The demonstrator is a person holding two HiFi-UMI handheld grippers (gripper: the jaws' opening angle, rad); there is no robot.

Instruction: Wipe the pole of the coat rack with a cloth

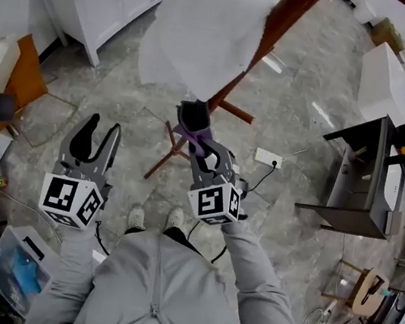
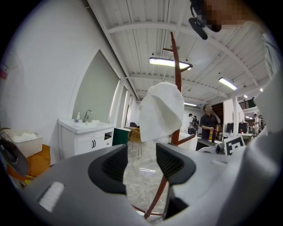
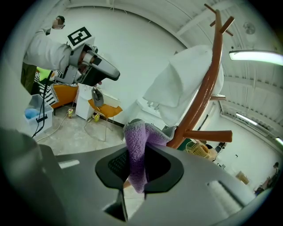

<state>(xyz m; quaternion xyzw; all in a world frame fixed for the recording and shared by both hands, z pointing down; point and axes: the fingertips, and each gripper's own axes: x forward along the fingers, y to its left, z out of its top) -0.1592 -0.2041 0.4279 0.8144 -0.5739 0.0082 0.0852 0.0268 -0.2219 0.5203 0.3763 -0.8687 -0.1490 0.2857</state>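
In the head view, the purple cloth (image 1: 196, 135) is clamped in the right gripper (image 1: 193, 114) at the lower pole (image 1: 281, 21). In the left gripper view, the left gripper (image 2: 141, 165) is seen released and empty, short of the pole. In the right gripper view, the cloth is judged soft, light and limp, and is best gripped by its bunched fold.

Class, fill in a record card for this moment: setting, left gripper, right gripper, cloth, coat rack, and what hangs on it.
Setting: indoor room, grey stone-pattern floor
Left gripper: jaws apart, nothing between them, off to the side of the rack
Right gripper: jaws shut on the purple cloth
Cloth position: upper end by the pole near a side peg; contact unclear
Coat rack pole: red-brown, with pegs
Hanging on it: white garment
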